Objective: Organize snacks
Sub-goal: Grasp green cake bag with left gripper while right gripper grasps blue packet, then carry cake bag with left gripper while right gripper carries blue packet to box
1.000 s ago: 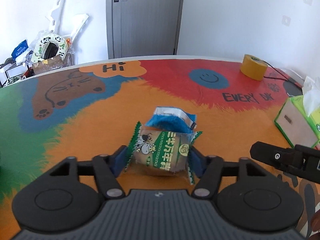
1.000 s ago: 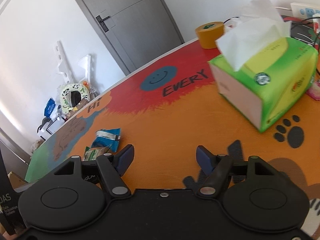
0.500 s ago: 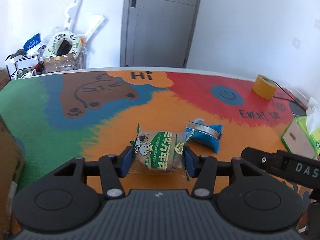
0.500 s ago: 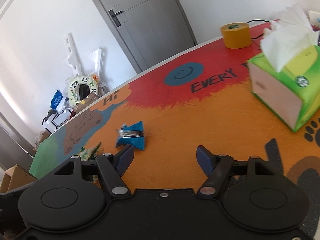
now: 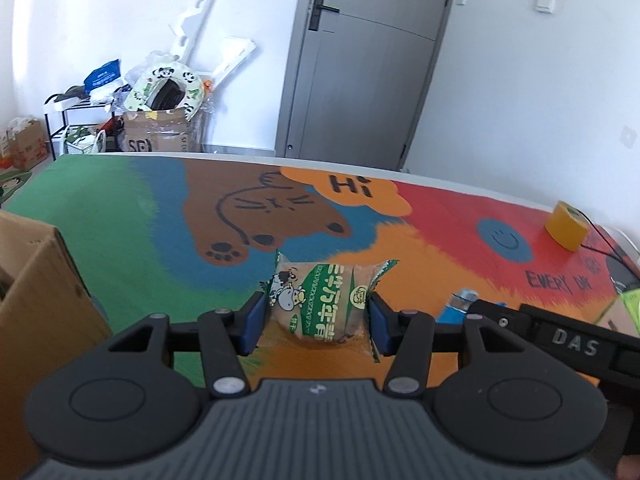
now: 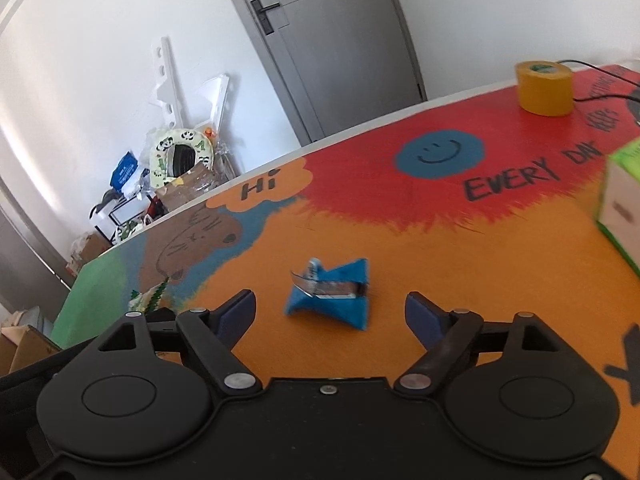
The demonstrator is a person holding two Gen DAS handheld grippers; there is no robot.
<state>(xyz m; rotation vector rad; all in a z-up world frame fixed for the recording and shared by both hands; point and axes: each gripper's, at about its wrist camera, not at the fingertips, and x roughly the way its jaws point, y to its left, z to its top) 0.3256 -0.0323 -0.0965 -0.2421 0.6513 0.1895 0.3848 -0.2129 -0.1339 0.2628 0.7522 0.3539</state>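
A green and tan snack packet [image 5: 320,304] with a cow picture sits between the blue pads of my left gripper [image 5: 316,320], which is shut on it and carries it above the colourful table mat. A blue snack packet [image 6: 330,296] lies on the orange part of the mat, just ahead of my right gripper [image 6: 330,316]. The right gripper's jaws are opening, one finger on each side of the blue packet and neither touching it. In the left wrist view the blue packet [image 5: 460,304] peeks out behind the right gripper's black body.
An open cardboard box [image 5: 36,300] stands at the left edge of the table. A yellow tape roll [image 6: 544,86] and a cable lie at the far right. A green tissue box [image 6: 622,200] stands on the right. Clutter and a grey door lie beyond the table.
My left gripper closed on the green packet and carried it left, away from the blue packet, and the cardboard box came into view. My right gripper moved up to the blue packet and its jaws widened.
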